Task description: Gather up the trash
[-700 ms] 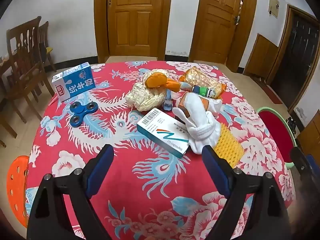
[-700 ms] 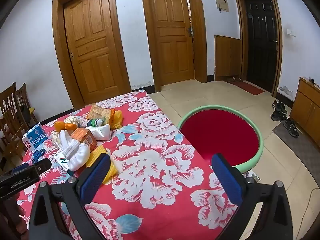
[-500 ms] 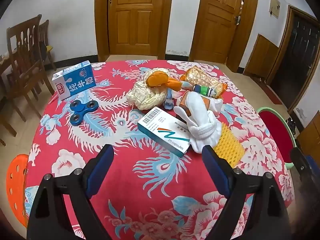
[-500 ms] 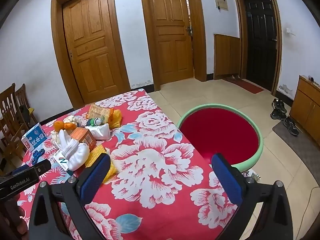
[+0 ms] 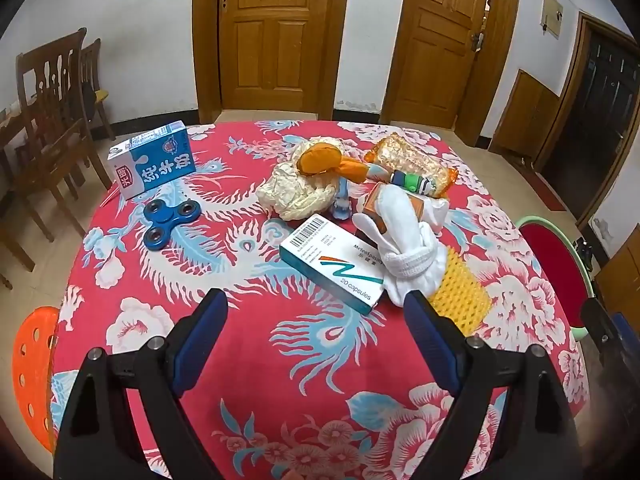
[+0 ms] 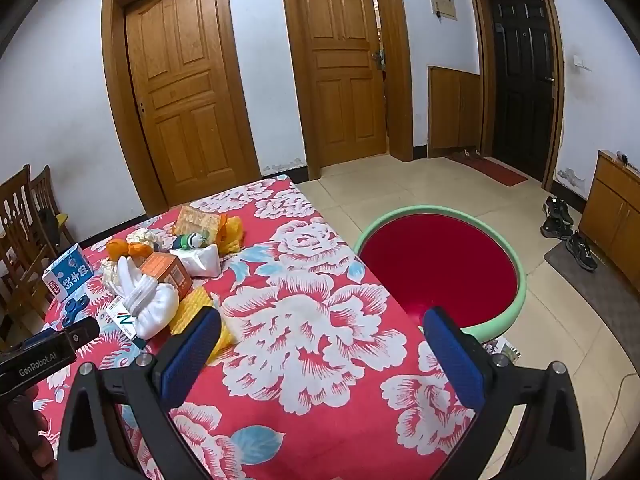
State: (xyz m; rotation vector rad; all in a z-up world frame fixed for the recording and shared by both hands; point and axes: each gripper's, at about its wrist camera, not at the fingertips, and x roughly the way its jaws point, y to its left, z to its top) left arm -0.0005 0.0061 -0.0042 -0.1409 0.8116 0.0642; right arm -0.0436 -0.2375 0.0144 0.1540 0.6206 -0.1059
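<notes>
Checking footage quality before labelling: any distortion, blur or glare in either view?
Left wrist: fisheye bows the door frames, corners go black, the capsule box text reads sharp. Right wrist: same curved walls and dark corners, even light, soft sheen on the floor tiles, no blur.

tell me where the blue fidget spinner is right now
In the left wrist view the blue fidget spinner lies on the table's left side, just in front of the blue milk carton, apart from the central pile.
</notes>
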